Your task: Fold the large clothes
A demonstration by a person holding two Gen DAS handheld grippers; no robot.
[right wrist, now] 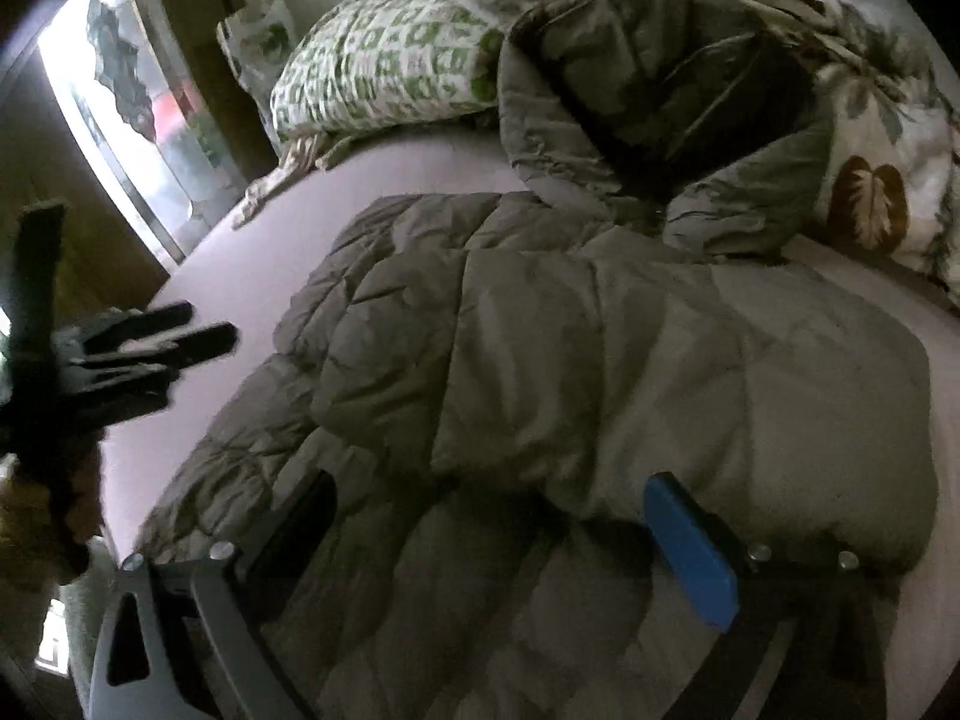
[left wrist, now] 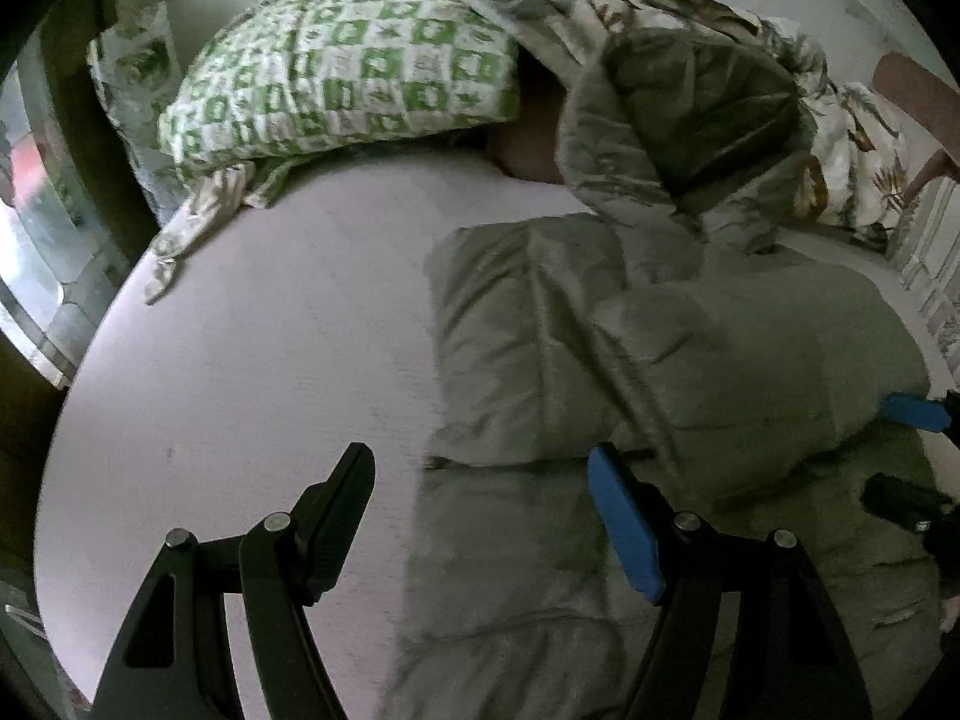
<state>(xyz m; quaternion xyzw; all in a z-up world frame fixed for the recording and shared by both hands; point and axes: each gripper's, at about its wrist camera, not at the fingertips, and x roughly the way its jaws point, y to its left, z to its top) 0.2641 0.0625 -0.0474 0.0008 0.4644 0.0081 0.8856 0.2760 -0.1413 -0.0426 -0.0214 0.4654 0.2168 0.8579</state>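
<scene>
A large grey-green quilted hooded jacket [left wrist: 660,360] lies on the pale bed sheet [left wrist: 270,330], its body folded over and its hood [left wrist: 702,120] raised at the far end. It fills the right wrist view [right wrist: 600,360] too. My left gripper [left wrist: 480,480] is open and empty, hovering over the jacket's left edge. My right gripper [right wrist: 498,516] is open and empty, low over the jacket's near part; its blue finger [left wrist: 912,411] shows at the right of the left wrist view. The left gripper [right wrist: 180,336] shows at the left of the right wrist view.
A green-and-white checked pillow [left wrist: 336,78] lies at the head of the bed. A leaf-print duvet [left wrist: 858,138] is bunched behind the hood. A window [right wrist: 120,108] and dark wooden frame stand to the left of the bed.
</scene>
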